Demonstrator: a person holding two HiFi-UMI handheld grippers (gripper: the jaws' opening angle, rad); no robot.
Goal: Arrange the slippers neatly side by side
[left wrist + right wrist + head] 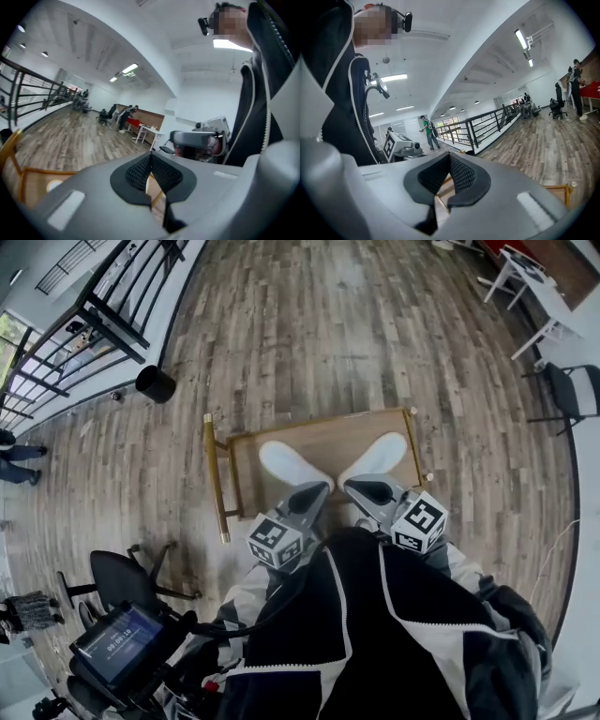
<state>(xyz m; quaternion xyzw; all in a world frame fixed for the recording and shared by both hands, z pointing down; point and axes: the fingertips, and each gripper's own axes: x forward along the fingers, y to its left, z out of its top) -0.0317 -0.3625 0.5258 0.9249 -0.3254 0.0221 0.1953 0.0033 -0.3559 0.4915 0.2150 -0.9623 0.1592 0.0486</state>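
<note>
White L slipper (289, 465), R slipper (380, 456) in V on wood table (328, 432); L tongs (314, 489), R tongs (356, 484) shut, empty.

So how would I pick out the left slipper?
Find the wooden table with gold rails in the middle of the plank floor. Two white slippers lie on it in a V; the left slipper is the one whose toe points up-left, ahead of the left gripper.
</note>
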